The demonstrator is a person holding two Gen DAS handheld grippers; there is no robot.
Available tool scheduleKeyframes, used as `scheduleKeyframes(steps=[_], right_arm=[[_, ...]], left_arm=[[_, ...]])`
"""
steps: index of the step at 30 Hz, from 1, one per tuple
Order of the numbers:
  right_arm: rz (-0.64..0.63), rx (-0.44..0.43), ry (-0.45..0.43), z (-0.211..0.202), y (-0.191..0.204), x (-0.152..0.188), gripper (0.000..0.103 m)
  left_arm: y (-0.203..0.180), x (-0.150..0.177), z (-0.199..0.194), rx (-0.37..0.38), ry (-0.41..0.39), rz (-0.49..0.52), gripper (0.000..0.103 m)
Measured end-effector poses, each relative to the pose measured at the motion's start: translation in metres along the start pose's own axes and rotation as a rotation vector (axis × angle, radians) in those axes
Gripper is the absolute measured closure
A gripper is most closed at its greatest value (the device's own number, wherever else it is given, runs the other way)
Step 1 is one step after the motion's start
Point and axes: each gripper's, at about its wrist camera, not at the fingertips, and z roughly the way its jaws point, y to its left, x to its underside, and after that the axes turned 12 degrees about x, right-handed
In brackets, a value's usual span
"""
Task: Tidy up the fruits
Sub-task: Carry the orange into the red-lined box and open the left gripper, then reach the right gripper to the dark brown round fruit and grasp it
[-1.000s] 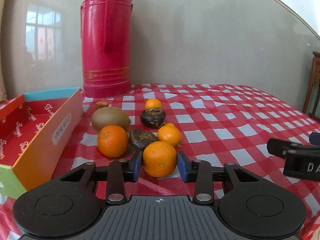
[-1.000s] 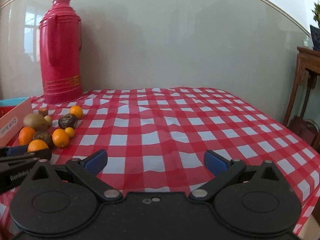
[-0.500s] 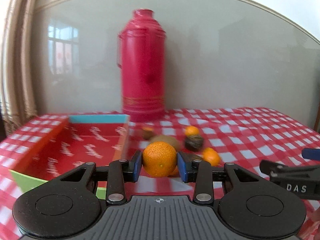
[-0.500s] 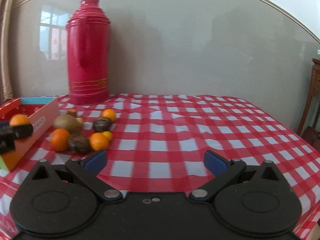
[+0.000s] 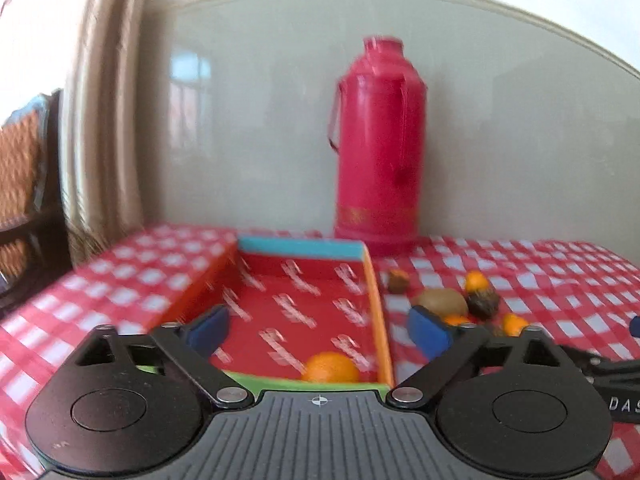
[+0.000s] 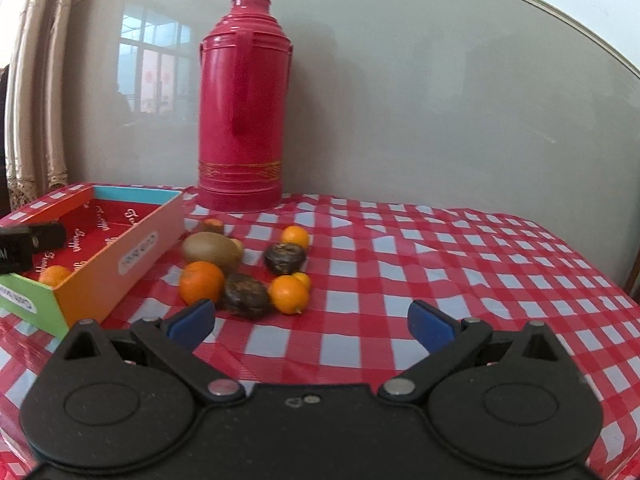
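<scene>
My left gripper (image 5: pixel 318 330) is open above the near end of the red-lined cardboard box (image 5: pixel 376 300). An orange (image 5: pixel 330 367) lies inside the box by its near wall; it also shows in the right wrist view (image 6: pixel 55 275). My right gripper (image 6: pixel 310 326) is open and empty above the checked cloth, just in front of the fruit pile. The pile holds a kiwi (image 6: pixel 212 249), an orange (image 6: pixel 201 282), two dark round fruits (image 6: pixel 245 294) (image 6: pixel 285 258) and small tangerines (image 6: pixel 289 294) (image 6: pixel 295 237).
A tall red thermos (image 6: pixel 242 108) stands at the back against the wall, behind the pile. The box (image 6: pixel 120 256) sits left of the pile. The left gripper's finger (image 6: pixel 30 242) reaches over the box. The red checked tablecloth (image 6: pixel 460 280) stretches to the right.
My left gripper swung left over the box and opened, and the orange it held now lies in the box. My right gripper moved closer to the fruit pile.
</scene>
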Motion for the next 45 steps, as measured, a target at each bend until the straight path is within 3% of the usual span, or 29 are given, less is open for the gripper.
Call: scheduleKeyframes(steps=[4,6,22,28,35,41,45], right_arm=[[-0.012,-0.006,-0.002,-0.001,0.004,0.0,0.006],[-0.012,-0.005,0.0,-0.001,0.005,-0.001,0.006],[-0.023,-0.055,-0.007,-0.003,0.02,0.0,0.006],[-0.017,-0.101,-0.013,-0.001,0.033,-0.001,0.006],[0.0,-0.097,-0.028,0.008,0.044,-0.002,0.006],[0.023,-0.03,0.008,0.028,0.038,-0.001,0.016],[0.008,-0.052,0.043,0.041,0.035,0.001,0.033]], left_arm=[[0.002,-0.002,-0.003,0.005,0.01,-0.004,0.008],[0.002,-0.004,-0.006,-0.001,0.007,0.0,0.0],[0.024,-0.003,-0.016,-0.049,0.023,0.015,0.0],[0.042,0.0,-0.018,-0.082,0.029,-0.006,0.0],[0.072,0.008,-0.023,-0.13,0.044,-0.047,0.0],[0.091,0.014,-0.022,-0.159,0.051,-0.074,0.0],[0.097,0.017,-0.018,-0.166,0.059,-0.085,0.0]])
